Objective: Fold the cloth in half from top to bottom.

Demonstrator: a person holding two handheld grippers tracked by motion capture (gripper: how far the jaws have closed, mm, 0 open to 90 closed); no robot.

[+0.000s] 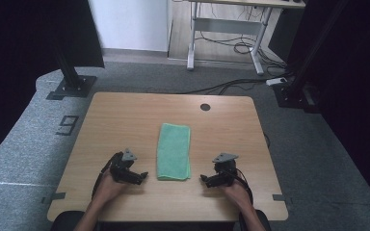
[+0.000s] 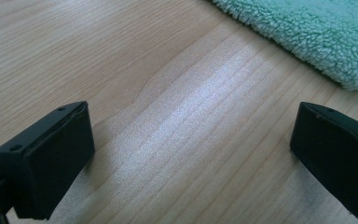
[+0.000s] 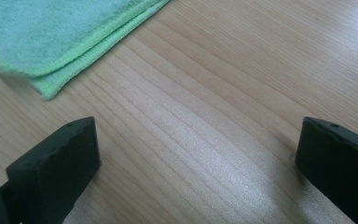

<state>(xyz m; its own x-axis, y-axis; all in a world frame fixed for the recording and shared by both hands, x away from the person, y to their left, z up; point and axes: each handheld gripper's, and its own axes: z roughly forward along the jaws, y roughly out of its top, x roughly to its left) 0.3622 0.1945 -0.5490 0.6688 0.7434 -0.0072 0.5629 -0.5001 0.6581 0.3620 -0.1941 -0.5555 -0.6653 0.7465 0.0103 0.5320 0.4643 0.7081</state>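
While both stand wide apart, the left tool (image 1: 143, 176) and right tool (image 1: 203, 179) flank the green towel (image 1: 174, 151).

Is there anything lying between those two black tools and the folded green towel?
Nothing visible: bare wooden table separates the open left tool and open right tool from the folded green terry towel.

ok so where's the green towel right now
In the high view the folded green towel lies flat mid-table, toward the near edge, between the open left gripper and right gripper, touching neither.
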